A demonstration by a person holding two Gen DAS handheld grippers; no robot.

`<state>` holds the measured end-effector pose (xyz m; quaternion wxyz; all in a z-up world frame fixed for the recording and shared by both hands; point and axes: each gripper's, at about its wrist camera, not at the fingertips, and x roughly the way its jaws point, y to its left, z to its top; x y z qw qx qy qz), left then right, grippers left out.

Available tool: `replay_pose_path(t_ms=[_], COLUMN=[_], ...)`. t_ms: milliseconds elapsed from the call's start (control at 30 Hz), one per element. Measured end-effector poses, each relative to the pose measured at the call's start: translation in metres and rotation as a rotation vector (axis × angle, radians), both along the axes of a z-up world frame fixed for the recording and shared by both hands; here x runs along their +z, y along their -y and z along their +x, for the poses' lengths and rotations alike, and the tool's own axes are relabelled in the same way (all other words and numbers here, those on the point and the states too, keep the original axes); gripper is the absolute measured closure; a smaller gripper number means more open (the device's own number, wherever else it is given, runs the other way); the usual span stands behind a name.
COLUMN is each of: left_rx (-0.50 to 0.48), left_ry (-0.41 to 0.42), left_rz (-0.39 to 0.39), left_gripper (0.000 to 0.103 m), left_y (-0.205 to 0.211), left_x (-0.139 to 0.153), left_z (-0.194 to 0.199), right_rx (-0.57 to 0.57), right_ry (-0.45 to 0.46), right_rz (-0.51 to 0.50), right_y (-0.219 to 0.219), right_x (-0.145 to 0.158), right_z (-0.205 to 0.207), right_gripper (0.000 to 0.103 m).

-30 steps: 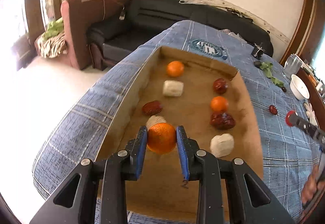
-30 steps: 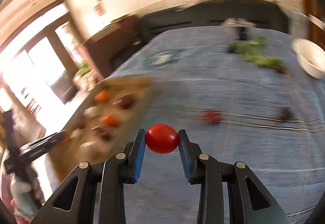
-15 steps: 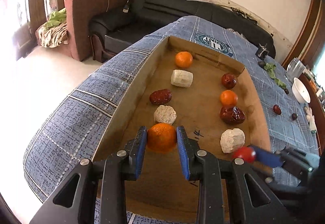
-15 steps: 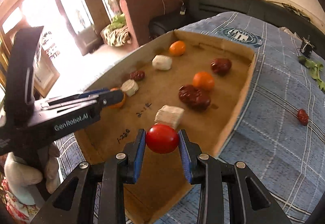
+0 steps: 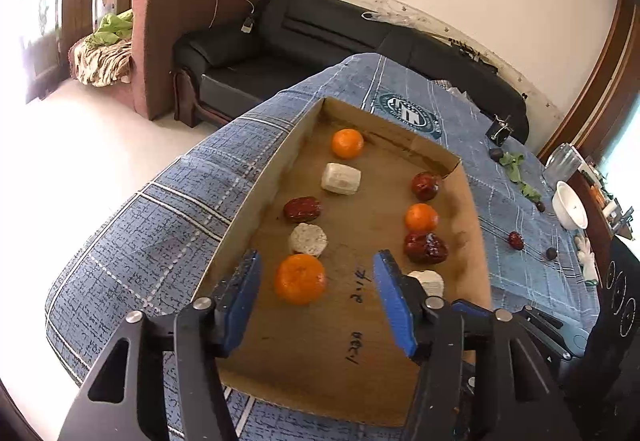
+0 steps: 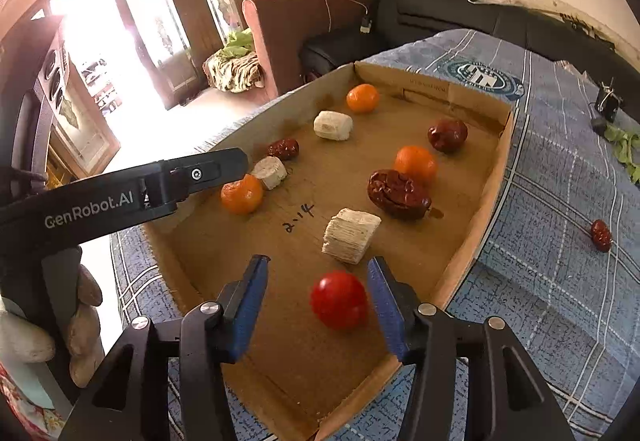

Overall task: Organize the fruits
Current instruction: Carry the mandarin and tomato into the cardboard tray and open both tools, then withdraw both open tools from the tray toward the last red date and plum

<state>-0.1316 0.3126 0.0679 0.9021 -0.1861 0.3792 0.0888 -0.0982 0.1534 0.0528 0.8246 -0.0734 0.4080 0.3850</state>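
A shallow cardboard tray [image 5: 256,197] [image 6: 468,237] lies on a blue checked cloth and holds two rows of fruit: oranges, red dates and pale chunks. My left gripper [image 5: 316,297] is open; a free orange [image 5: 300,279] [image 6: 242,195] lies in the tray between its fingers, at the near end of the left row. My right gripper [image 6: 316,305] is open; a red tomato [image 6: 339,299] lies in the tray between its fingers, nearer the right finger, in front of a pale chunk [image 6: 351,235]. The left gripper also shows in the right wrist view [image 6: 240,165].
Loose on the cloth right of the tray are a red date [image 5: 516,240] [image 6: 601,235], a dark fruit [image 5: 551,253], green leaves [image 5: 516,169] and a white bowl [image 5: 570,206]. A black sofa [image 5: 320,37] and a brown armchair [image 5: 180,17] stand beyond the table.
Both grippers have opened. The orange left the left gripper and now rests in the tray; the tomato left the right gripper and now rests in the tray.
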Motion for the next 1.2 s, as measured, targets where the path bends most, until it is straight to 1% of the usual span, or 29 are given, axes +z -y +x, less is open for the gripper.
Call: replay_pose_path(t_ms=[33, 100, 133, 167, 233, 333, 433, 567, 700, 800, 1200], left_rx=[0.001, -0.001, -0.003, -0.004, -0.003, -0.011, -0.044, -0.105, -0.155, -0.162, -0.189], left_ry=[0.002, 0.008, 0.012, 0.015, 0.019, 0.012, -0.013, -0.020, -0.013, -0.007, -0.016], left_rz=[0.001, 0.003, 0.002, -0.001, -0.008, -0.012, 0.006, 0.056, 0.134, 0.194, 0.255], left_gripper=[0.035, 0.027, 0.024, 0.023, 0.023, 0.023, 0.023, 0.023, 0.023, 0.023, 0.023], left_y=[0.001, 0.003, 0.005, 0.005, 0.005, 0.007, 0.020, 0.046, 0.076, 0.092, 0.117], left_x=[0.001, 0.005, 0.006, 0.007, 0.008, 0.009, 0.008, 0.010, 0.015, 0.017, 0.019], left_z=[-0.001, -0.002, -0.003, -0.003, -0.004, -0.004, 0.001, 0.004, 0.007, 0.008, 0.011], right_rx=[-0.002, -0.013, -0.021, -0.027, -0.056, -0.113, -0.177, -0.242, -0.268, -0.276, -0.326], right_ry=[0.004, 0.022, 0.030, 0.036, 0.055, 0.064, 0.052, -0.001, -0.025, -0.025, -0.033], right_rz=[0.002, 0.011, 0.017, 0.020, 0.027, 0.038, 0.049, 0.082, 0.093, 0.093, 0.095], right_y=[0.002, 0.010, 0.016, 0.020, 0.035, 0.060, 0.085, 0.111, 0.123, 0.126, 0.151], right_x=[0.002, 0.008, 0.012, 0.014, 0.020, 0.026, 0.026, 0.019, 0.014, 0.013, 0.009], right_z=[-0.001, -0.003, -0.004, -0.004, -0.004, 0.000, 0.007, 0.017, 0.020, 0.019, 0.021], right_gripper=[0.045, 0.043, 0.041, 0.039, 0.034, 0.031, 0.027, 0.027, 0.027, 0.027, 0.026])
